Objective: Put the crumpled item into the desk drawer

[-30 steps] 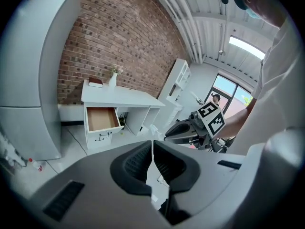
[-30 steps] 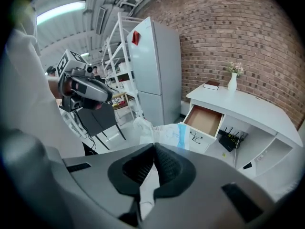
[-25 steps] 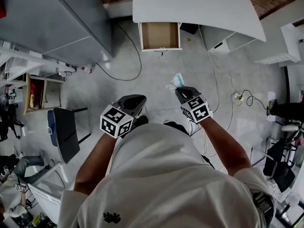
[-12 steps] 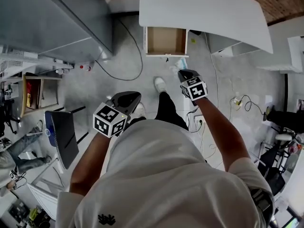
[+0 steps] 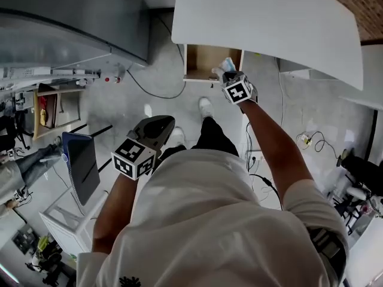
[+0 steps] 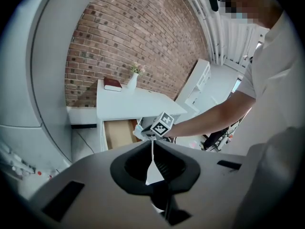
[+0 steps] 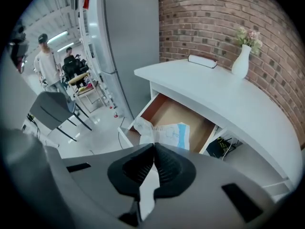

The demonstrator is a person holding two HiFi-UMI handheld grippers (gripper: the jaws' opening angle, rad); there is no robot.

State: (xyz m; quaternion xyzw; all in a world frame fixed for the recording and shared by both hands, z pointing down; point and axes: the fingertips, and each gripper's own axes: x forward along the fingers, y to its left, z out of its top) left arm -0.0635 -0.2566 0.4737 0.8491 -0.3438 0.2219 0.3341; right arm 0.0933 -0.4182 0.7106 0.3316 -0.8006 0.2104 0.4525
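- The right gripper [image 7: 153,146] had its jaws clamped together on the crumpled item [image 7: 167,133], a white wrapper with a light blue patch.
- The wrapper stuck out past the jaw tips and hung over the front part of the desk drawer [image 7: 183,114]. It did not lie on the drawer bottom.
- The drawer stood pulled out beneath the white desk [image 7: 224,97]. Its brown interior was exposed, and nothing could be made out lying inside.
- In the head view, the right arm reached forward to the drawer's right front corner.
- The left gripper [image 6: 152,144] had its jaws closed tip to tip with nothing between them. It was held low beside the person's body, well apart from the drawer.
- A white vase [image 7: 242,58] with flowers and a dark book [image 7: 202,61] stood on the desk top near the brick wall [image 7: 209,18].
- A grey cabinet [image 5: 78,11] stood to the left of the desk, with a black cable [image 5: 152,92] lying on the floor between them.
- A chair [image 5: 81,166] stood on the person's left, well apart from the desk.
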